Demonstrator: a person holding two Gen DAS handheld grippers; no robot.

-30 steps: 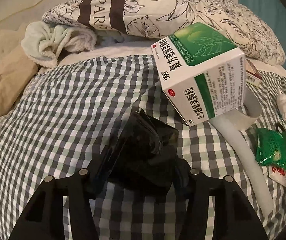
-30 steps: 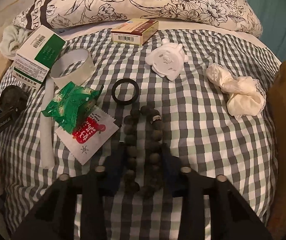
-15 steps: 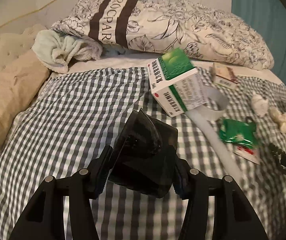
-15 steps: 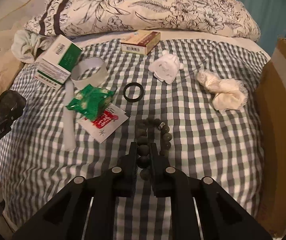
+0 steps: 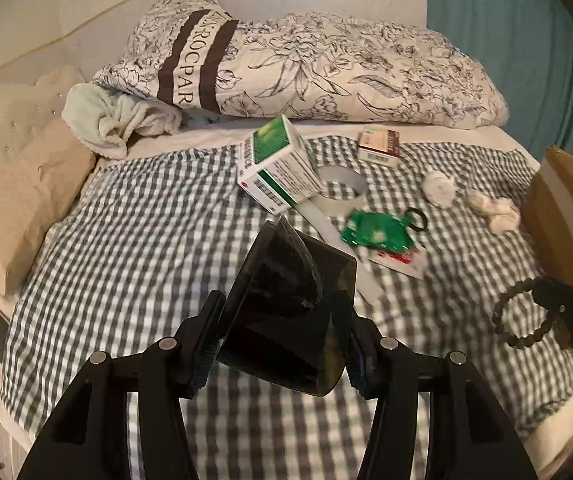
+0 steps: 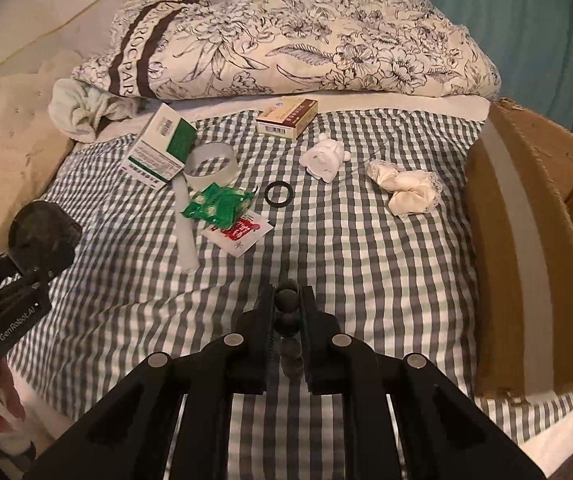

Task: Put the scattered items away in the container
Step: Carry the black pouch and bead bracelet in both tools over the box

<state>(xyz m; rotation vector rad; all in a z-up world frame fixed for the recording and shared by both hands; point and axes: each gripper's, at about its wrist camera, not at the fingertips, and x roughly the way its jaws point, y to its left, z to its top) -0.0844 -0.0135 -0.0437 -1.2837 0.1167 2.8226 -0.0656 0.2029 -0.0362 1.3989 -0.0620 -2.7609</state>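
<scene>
Checked sheet (image 6: 366, 248) across the bed, grey and white. At the far end, floral duvet (image 6: 306, 44) bundled in a heap, dark stripes with lettering on its left part. Far left, just beside the duvet, crumpled pale green towel (image 6: 82, 110). Along the left edge, cream cushion (image 5: 10, 184) studded with small beads. Behind everything, white headboard (image 5: 86, 4) with a thin gold line. Far right, teal curtain (image 6: 526, 40) hanging in folds.
</scene>
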